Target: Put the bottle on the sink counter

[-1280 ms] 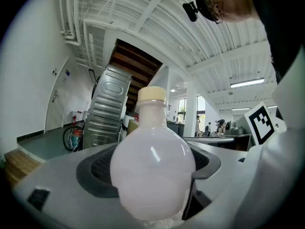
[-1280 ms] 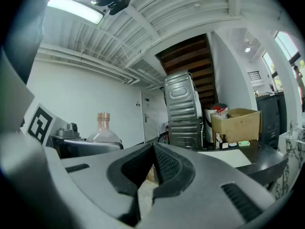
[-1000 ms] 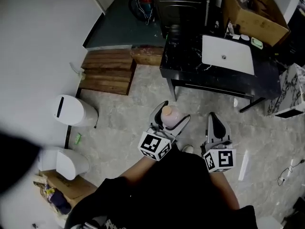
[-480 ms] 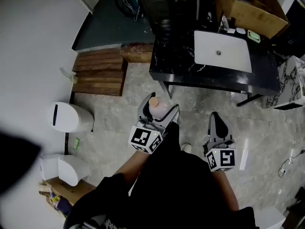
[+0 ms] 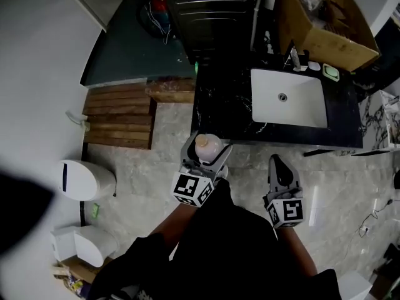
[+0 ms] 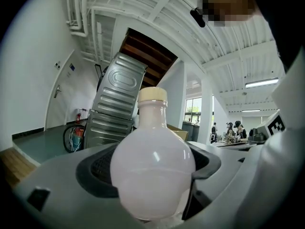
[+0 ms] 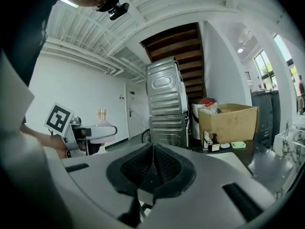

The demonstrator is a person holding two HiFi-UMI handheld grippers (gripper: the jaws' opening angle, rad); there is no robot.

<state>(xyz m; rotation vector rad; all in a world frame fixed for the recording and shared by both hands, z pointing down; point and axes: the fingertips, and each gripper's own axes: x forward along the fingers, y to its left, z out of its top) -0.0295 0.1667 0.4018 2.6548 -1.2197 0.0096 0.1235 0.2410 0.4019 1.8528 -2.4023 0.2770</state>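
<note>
Between the left jaws: the left gripper (image 5: 208, 147) is clamped on a round-bellied, pale pink translucent bottle with a cream cap (image 6: 152, 166), and it's upright, with the pads on its widest part.
Right gripper: the right gripper (image 7: 153, 168) is pinched together on nothing, held low beside the other.
Bottle's place: up in the air, close to the counter's front left corner, not set down yet.
Counter: a black marble sink counter (image 5: 219, 108) with a white rectangular basin (image 5: 300, 102) sunk into it.
Doing it well: I'd aim for the bare black stretch left of the basin. Keep the bottle level, seat the base flat, then let go, since that round body looks tippy.
Head view alone: shows the landing spot.
Left gripper view alone: shows the grip itself.
Right gripper view alone: shows the bottle side on, and a brown cardboard box (image 7: 228, 120).
</note>
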